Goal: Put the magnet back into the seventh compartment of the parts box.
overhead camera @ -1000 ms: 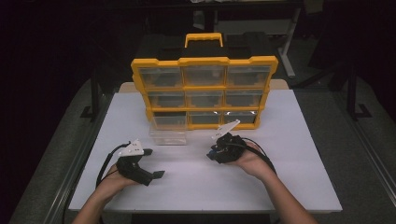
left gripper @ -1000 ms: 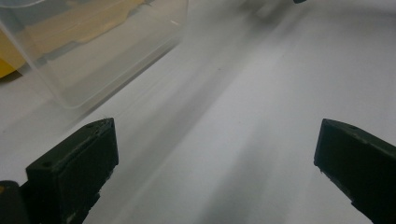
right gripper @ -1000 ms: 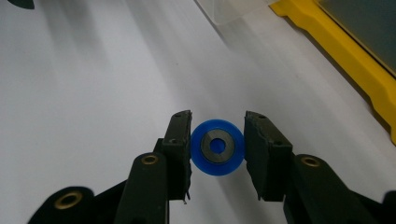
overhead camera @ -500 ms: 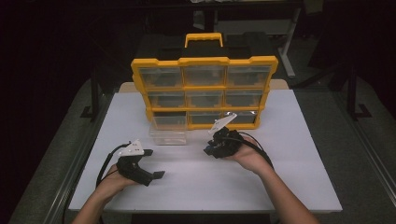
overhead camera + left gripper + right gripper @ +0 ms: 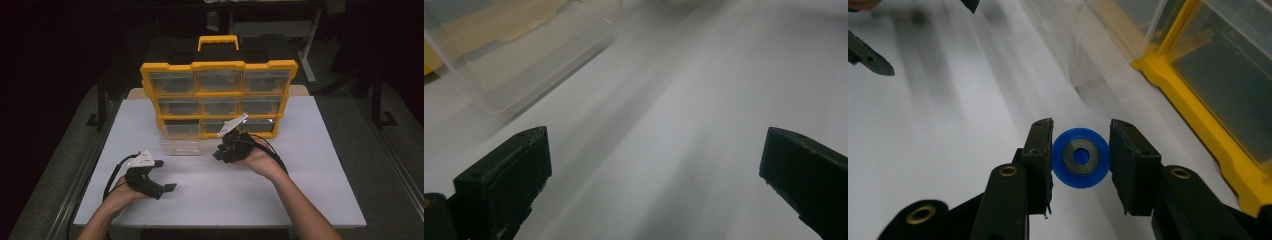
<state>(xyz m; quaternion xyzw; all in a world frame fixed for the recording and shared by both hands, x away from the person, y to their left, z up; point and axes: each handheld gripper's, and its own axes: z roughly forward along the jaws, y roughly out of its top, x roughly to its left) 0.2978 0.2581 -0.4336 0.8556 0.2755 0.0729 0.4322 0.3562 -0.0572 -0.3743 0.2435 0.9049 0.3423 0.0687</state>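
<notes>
The right gripper (image 5: pixel 1081 160) pinches a blue ring (image 5: pixel 1081 158) in the middle of its view. The left gripper (image 5: pixel 654 165) is wide apart, holding nothing.

- White table (image 5: pixel 310 200): carries the yellow organiser at its far edge.
- Yellow organiser (image 5: pixel 218 66): stands upright; nine clear-fronted compartments in three rows of three; a yellow carry handle (image 5: pixel 218 40) on top.
- Clear drawer (image 5: pixel 179 145): lies on the table just in front of the organiser's lower-left compartment.
- Dark floor (image 5: pixel 395 165): surrounds the table, right of the organiser.
</notes>
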